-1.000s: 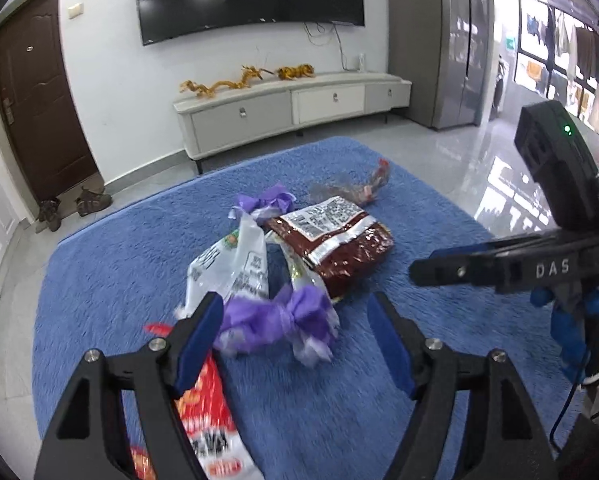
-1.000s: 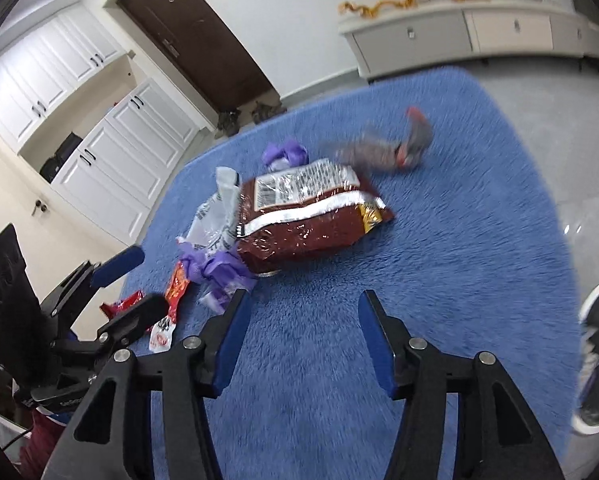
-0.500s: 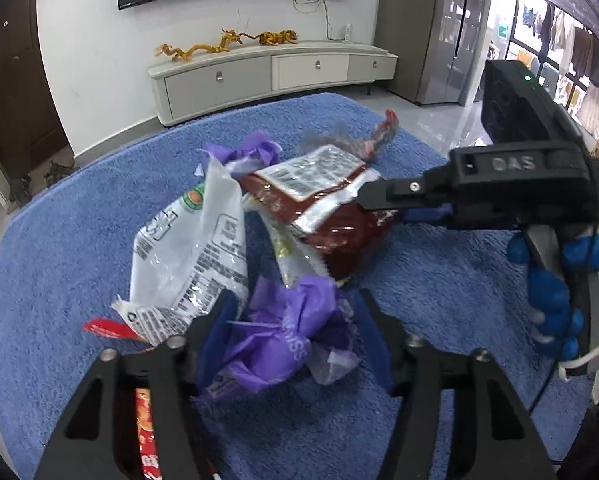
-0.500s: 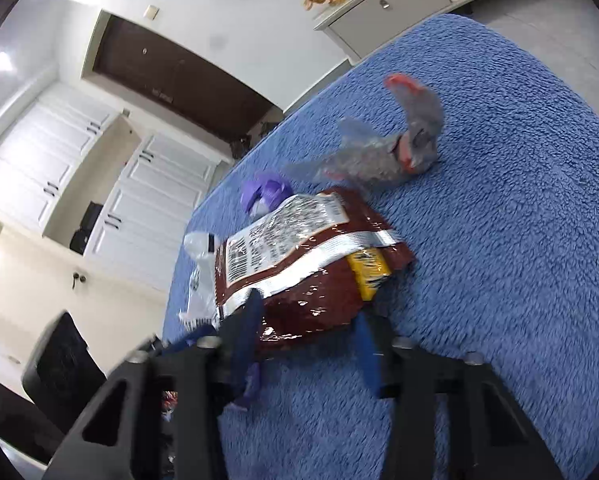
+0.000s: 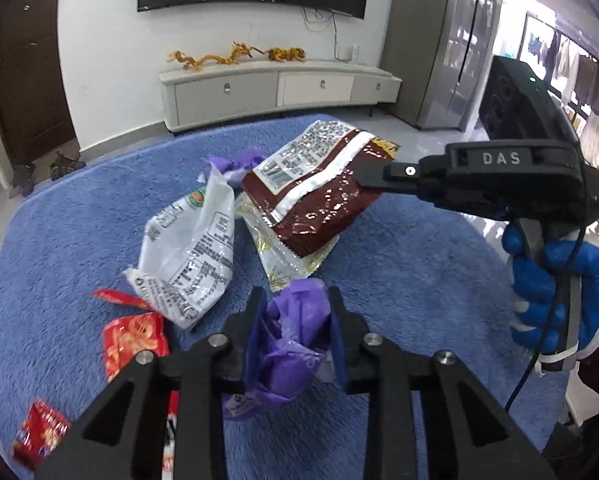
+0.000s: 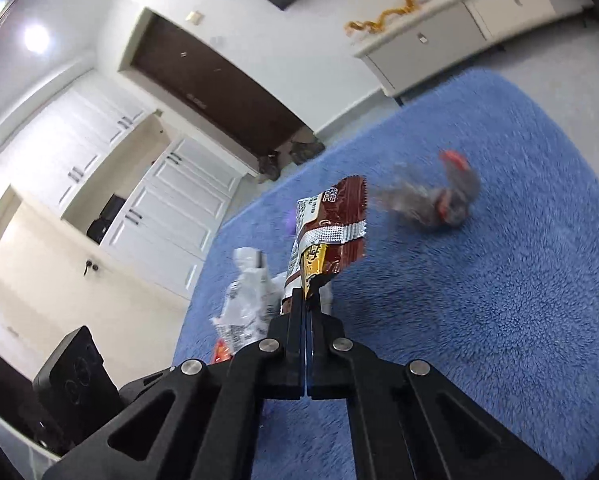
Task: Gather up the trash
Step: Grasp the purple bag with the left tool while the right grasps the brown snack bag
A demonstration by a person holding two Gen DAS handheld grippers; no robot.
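Note:
On the blue rug [image 5: 399,280] lies a heap of trash. My left gripper [image 5: 295,300] has its jaws closing, and its blue pads press on a crumpled purple wrapper [image 5: 287,352]. My right gripper [image 6: 306,300] is shut on the corner of a brown snack bag [image 6: 335,224]. In the left wrist view that brown snack bag [image 5: 319,204] hangs tilted above the heap, held by the right gripper [image 5: 369,174] in a blue-gloved hand [image 5: 559,280]. A white bag [image 5: 195,248] and a clear printed wrapper [image 5: 287,264] lie beneath.
Red wrappers [image 5: 133,340] lie on the rug at the near left. A second purple wrapper [image 5: 243,160] sits behind the heap. A grey and red wrapper [image 6: 439,200] lies apart, farther out. A white TV cabinet [image 5: 275,92] stands by the far wall.
Both grippers went from open to shut. The left one came down around the purple wrapper. The right one took the brown bag's corner and lifted it off the rug.

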